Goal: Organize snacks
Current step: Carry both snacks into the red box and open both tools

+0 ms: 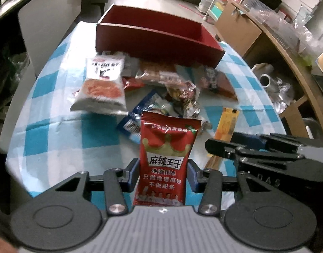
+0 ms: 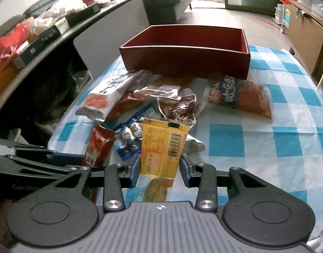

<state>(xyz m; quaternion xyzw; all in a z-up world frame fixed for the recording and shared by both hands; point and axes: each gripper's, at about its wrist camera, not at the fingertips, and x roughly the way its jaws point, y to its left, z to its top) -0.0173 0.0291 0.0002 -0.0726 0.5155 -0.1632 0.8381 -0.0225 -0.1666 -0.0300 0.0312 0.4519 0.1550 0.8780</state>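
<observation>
My left gripper (image 1: pixel 163 172) is shut on a red spicy-strip packet (image 1: pixel 166 160) and holds it upright above the table; it also shows in the right wrist view (image 2: pixel 98 145). My right gripper (image 2: pixel 159 166) is shut on a yellow snack packet (image 2: pixel 162 147), barcode side up; that packet also shows in the left wrist view (image 1: pixel 225 124). A pile of snack packets (image 2: pixel 153 101) lies on the checkered tablecloth (image 2: pixel 277 139) in front of an empty dark red box (image 2: pixel 186 61), also in the left wrist view (image 1: pixel 155 42).
A white and orange bag (image 1: pixel 102 84) lies at the pile's left, an orange-red packet (image 2: pixel 245 97) at its right. A cluttered shelf (image 2: pixel 35 33) runs along the left. A wooden counter (image 1: pixel 288 48) with boxes stands to the right.
</observation>
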